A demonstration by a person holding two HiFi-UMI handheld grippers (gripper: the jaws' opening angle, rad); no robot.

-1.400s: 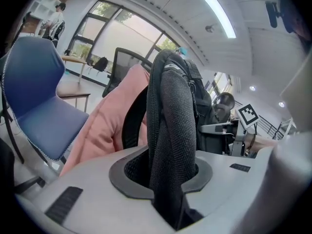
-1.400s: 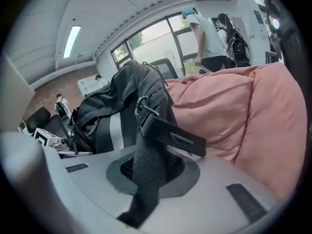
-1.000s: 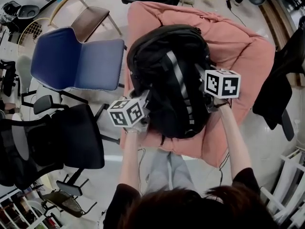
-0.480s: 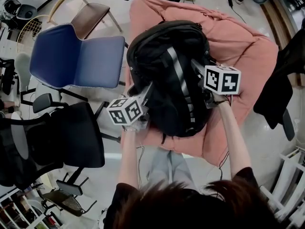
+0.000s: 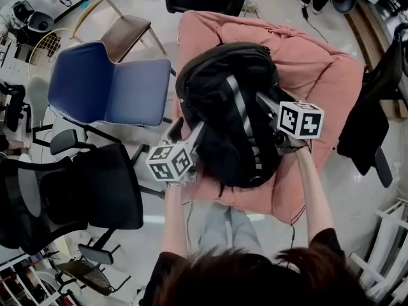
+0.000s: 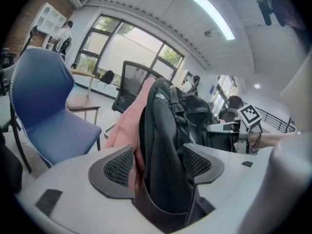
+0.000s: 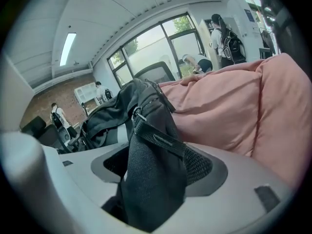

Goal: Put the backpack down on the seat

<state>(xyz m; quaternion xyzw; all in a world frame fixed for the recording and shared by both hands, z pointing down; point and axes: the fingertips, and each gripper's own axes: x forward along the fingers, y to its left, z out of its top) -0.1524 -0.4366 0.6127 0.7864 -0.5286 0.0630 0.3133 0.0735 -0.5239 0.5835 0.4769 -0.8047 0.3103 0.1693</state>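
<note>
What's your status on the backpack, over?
Left gripper, right gripper: jaws opening, backpack fabric between them. Backpack down on pink seat. Nothing in the way.

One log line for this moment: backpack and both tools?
backpack: down on pink seat | left tool: jaws opening, backpack between | right tool: jaws opening, backpack between

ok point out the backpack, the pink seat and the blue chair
backpack point(image 5: 210, 107): head view, on its black front panel
pink seat point(image 5: 322, 65): head view, bare cushion right of the backpack
blue chair point(image 5: 137, 91): head view, on its blue upholstery
</note>
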